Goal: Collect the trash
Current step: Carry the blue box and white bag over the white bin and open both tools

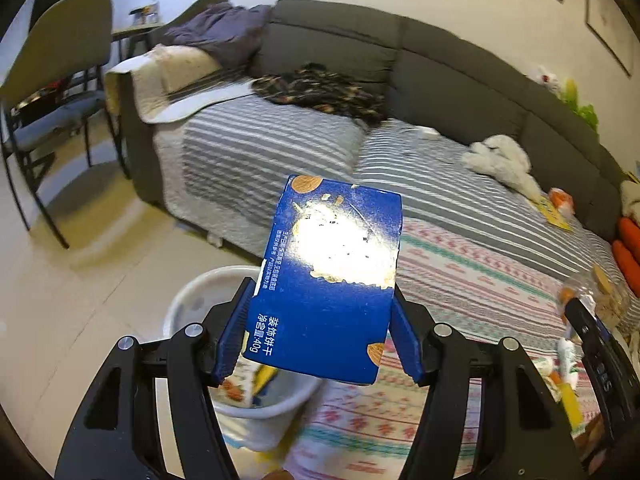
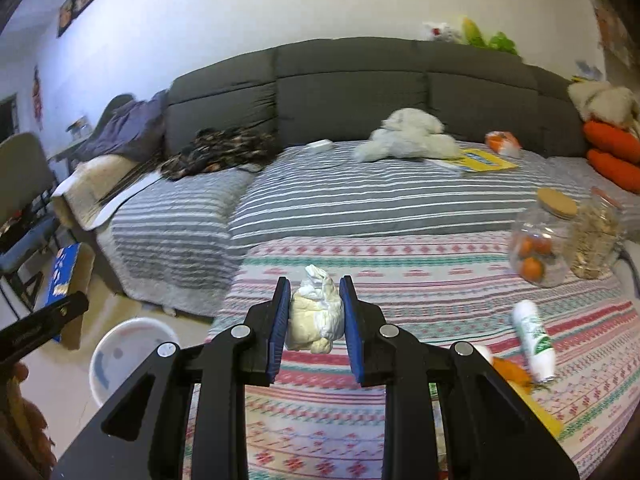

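Two pieces of trash are in your grip. Your left gripper (image 1: 320, 320) is clamped on a blue biscuit box (image 1: 328, 280), held above the white bin (image 1: 188, 300) on the floor beside the sofa (image 2: 352, 92); glare washes out most of the box's face. Your right gripper (image 2: 314, 316) is clamped on a crumpled tissue wad (image 2: 316, 316) over the patterned blanket (image 2: 400, 272).

Around you on the blanket lie a white tube (image 2: 534, 344), a clear jar with a cork lid (image 2: 540, 248) holding orange fruit, and a second jar (image 2: 596, 236) just beside it, blurred. Farther back on the striped cover sit a white plush toy (image 2: 408, 136), a yellow booklet (image 2: 484, 162) and dark patterned clothing (image 2: 216, 152). A chair (image 1: 56, 92) stands left of the sofa.

The box hides much of the bin's opening, so you see only scraps of coloured wrappers inside. An orange object by your right gripper's arm is partly cut off.
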Available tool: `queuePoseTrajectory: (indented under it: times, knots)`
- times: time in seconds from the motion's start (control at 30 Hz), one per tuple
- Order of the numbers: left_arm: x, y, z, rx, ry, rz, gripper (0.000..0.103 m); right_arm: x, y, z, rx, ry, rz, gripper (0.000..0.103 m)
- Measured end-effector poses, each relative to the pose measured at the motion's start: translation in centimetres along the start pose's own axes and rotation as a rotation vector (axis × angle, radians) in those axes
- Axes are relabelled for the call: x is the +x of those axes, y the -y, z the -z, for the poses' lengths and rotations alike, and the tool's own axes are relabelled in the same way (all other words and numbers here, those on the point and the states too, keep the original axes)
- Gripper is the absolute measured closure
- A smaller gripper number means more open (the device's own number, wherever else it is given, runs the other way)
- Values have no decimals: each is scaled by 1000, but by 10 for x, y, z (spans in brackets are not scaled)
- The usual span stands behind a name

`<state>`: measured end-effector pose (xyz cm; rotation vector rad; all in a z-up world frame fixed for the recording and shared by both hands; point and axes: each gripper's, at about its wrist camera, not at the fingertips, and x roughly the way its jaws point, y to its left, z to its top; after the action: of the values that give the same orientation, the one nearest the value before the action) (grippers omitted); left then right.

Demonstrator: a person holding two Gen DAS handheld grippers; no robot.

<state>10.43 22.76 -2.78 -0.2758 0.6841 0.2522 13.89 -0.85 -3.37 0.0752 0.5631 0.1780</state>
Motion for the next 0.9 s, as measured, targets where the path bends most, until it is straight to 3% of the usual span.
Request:
queuePoseTrajectory:
  times: [0.1,0.17,0.5,0.7,0.9]
  knots:
    - [7,-17,-2,-9,-40,-37,38,4,-21,2,-21,-9,-31,77]
    - [8,-28,-5,-35,-47,-59,17,9,-41,3,-38,-16,-55,77]
    - [-27,-90,-32,-185,61,-115,17,35,-136,11,-122,-52,-165,76]
    - [-38,-135,-41,-327,75,-137,17,54,-178,19,-166,-98,-198,75]
    - [-45,-155,-44,-363,84,-156,17,69,-208,27,-192,-132,-215,75]
